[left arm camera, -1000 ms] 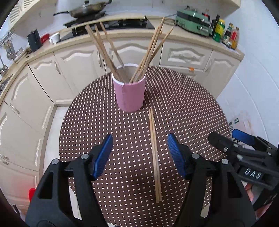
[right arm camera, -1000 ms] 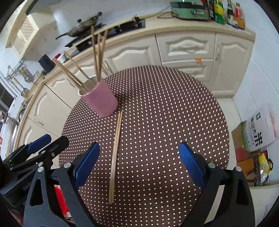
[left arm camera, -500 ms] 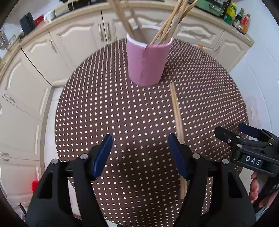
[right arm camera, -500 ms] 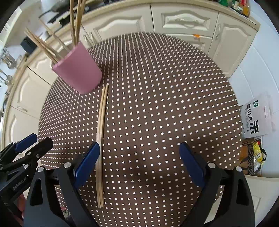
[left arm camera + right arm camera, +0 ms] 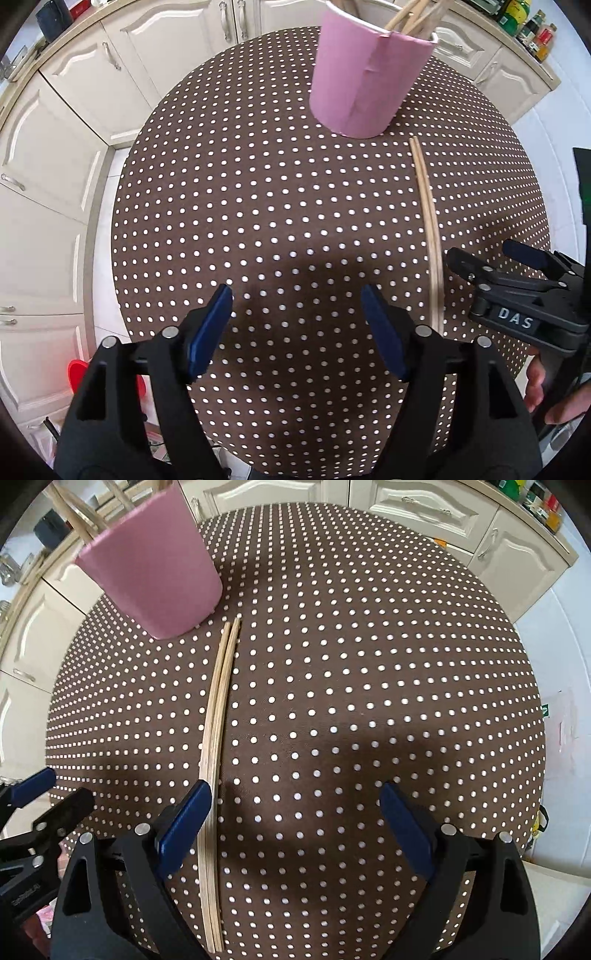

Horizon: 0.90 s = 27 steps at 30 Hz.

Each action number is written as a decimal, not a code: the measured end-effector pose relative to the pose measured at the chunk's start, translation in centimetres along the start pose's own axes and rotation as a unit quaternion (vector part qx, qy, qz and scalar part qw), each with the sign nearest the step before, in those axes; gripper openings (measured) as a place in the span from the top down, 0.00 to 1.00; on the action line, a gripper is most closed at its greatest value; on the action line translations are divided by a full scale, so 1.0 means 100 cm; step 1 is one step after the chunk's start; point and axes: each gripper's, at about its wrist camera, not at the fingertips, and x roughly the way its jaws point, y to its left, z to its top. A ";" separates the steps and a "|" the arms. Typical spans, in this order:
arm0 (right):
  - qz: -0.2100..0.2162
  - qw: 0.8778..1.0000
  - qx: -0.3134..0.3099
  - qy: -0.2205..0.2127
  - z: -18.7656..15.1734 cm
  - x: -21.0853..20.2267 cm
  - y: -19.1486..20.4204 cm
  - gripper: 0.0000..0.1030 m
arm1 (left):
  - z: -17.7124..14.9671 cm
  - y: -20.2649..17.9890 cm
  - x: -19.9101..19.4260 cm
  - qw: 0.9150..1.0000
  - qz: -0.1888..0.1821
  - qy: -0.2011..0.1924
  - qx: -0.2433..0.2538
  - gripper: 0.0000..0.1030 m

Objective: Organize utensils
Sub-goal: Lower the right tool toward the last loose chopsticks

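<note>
Both cams are looking almost straight down at a round tabletop covered in brown cloth with white polka dots. The left hand-held gripper, black with blue pads, has its jaws spread and they have just been opening a bit more, with nothing between them but dotted cloth. In the left wrist view the pair of pale wooden chopsticks lies flat on the cloth off at about 2 o'clock from that gripper, side by side and touching, running from near the holder back toward the near edge. The tall pink cylindrical utensil holder stands upright at roughly 12 to 1 o'clock, with more wooden chopsticks poking out of its top. The right hand-held gripper is also spread wide and pinching nothing. In the right wrist view the loose chopsticks pass right next to its left blue pad, just inside the jaw gap; I can't tell if the pad actually touches them. The pink holder sits at about 10 o'clock there, with the chopstick tips ending just beside its base. Cream kitchen cabinets ring the tabletop, and part of a person's hand shows on the right gripper's handle at 4 o'clock in the left view.
</note>
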 end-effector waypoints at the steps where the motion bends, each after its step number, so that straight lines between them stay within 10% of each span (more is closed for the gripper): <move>1: -0.004 1.000 0.000 0.002 0.000 0.003 0.002 0.14 | 0.002 0.001 0.000 1.000 -0.001 0.001 0.000 0.30; 15: -0.008 0.999 0.040 0.013 0.023 0.013 0.010 0.15 | 0.016 0.015 0.012 0.999 -0.028 0.023 0.016 0.26; 21: 0.044 0.999 0.006 0.022 0.043 0.006 0.037 0.70 | 0.020 0.017 0.019 0.999 -0.039 0.025 0.018 0.26; 23: 0.004 0.999 -0.025 0.020 0.046 0.007 0.048 0.85 | 0.024 0.014 0.022 0.999 -0.036 0.029 0.020 0.26; 27: 0.012 0.999 -0.027 0.021 0.049 0.007 0.046 0.91 | 0.032 0.005 0.026 0.999 -0.032 0.030 0.020 0.26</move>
